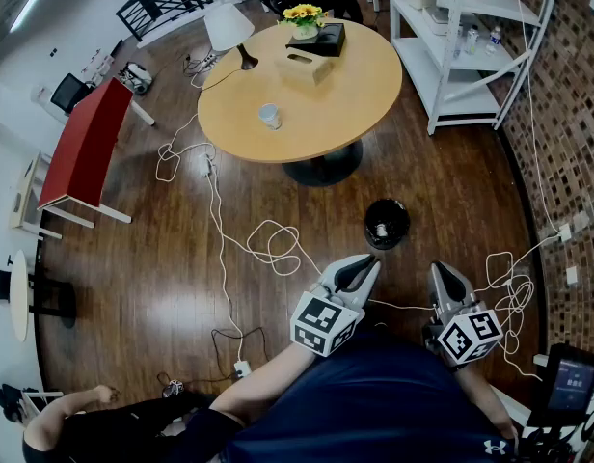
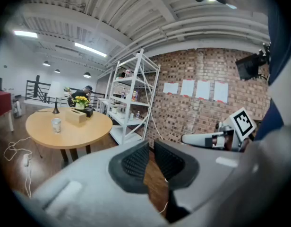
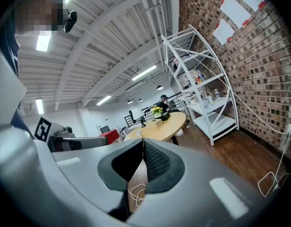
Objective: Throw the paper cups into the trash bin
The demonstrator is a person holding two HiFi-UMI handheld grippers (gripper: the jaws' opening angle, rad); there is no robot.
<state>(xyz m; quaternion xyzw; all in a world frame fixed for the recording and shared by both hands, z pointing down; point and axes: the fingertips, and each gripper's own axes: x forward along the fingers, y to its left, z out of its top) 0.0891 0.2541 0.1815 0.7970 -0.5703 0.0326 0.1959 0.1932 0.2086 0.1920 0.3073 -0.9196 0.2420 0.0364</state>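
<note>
A white paper cup stands upright on the round wooden table; the left gripper view shows that cup far off on the table. A black trash bin sits on the floor in front of the table, with something white inside. My left gripper and right gripper are held low near my body, short of the bin, both shut with nothing between the jaws. In its own view the left gripper points past the table's right side. The right gripper faces the table.
A lamp, tissue box and flower pot stand on the table. White cables snake over the wood floor. White shelving lines the brick wall at right. A red table stands at left. Another person's arm shows bottom left.
</note>
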